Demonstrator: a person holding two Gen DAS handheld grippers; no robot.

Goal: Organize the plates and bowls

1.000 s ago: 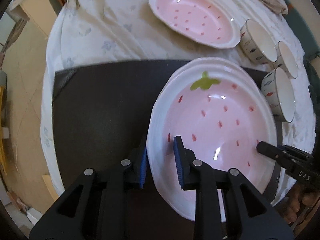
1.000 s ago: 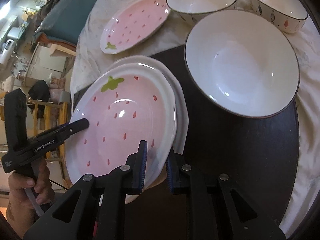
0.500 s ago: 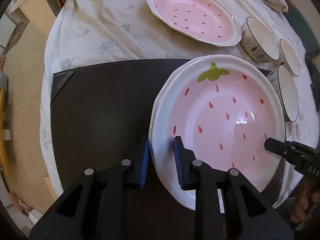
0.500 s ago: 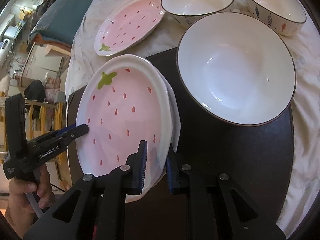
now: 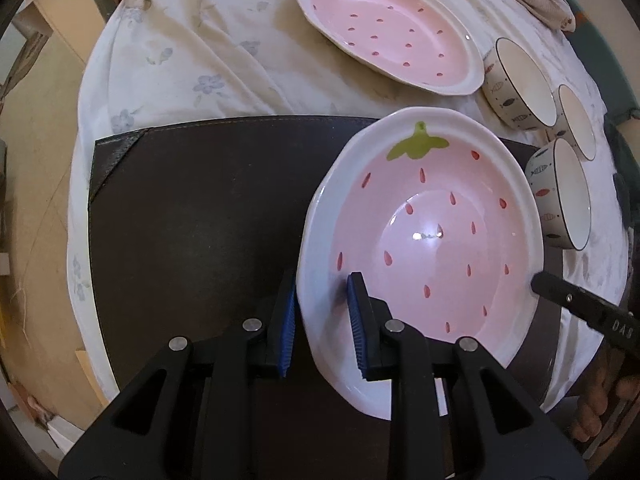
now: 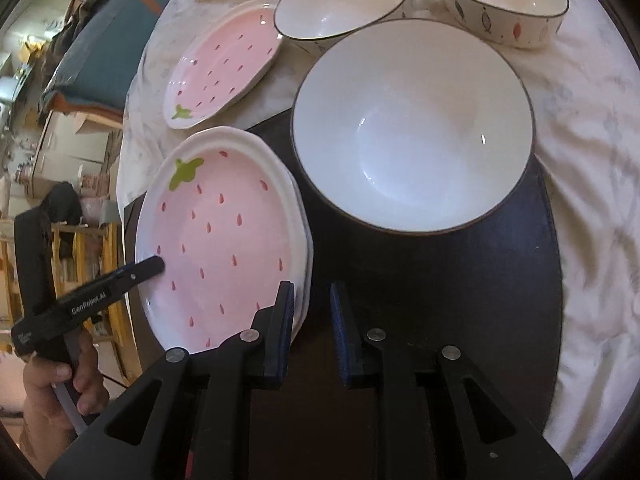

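Blue pads of the left gripper [image 5: 322,322] straddle the near rim of the top plate [image 5: 424,240], jaws spread, seemingly not clamped; the right gripper [image 6: 310,332], also parted, sits at the opposite rim; plate rests on the stack, long axis running away; mat [image 5: 192,220] lies bare leftward; bowl [image 6: 412,128] crowds the right.

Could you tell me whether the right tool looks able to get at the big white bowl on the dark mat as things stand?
Probably yes. The right tool is open beside the stacked strawberry plate, and the big white bowl sits just ahead on the dark mat with bare mat between them.
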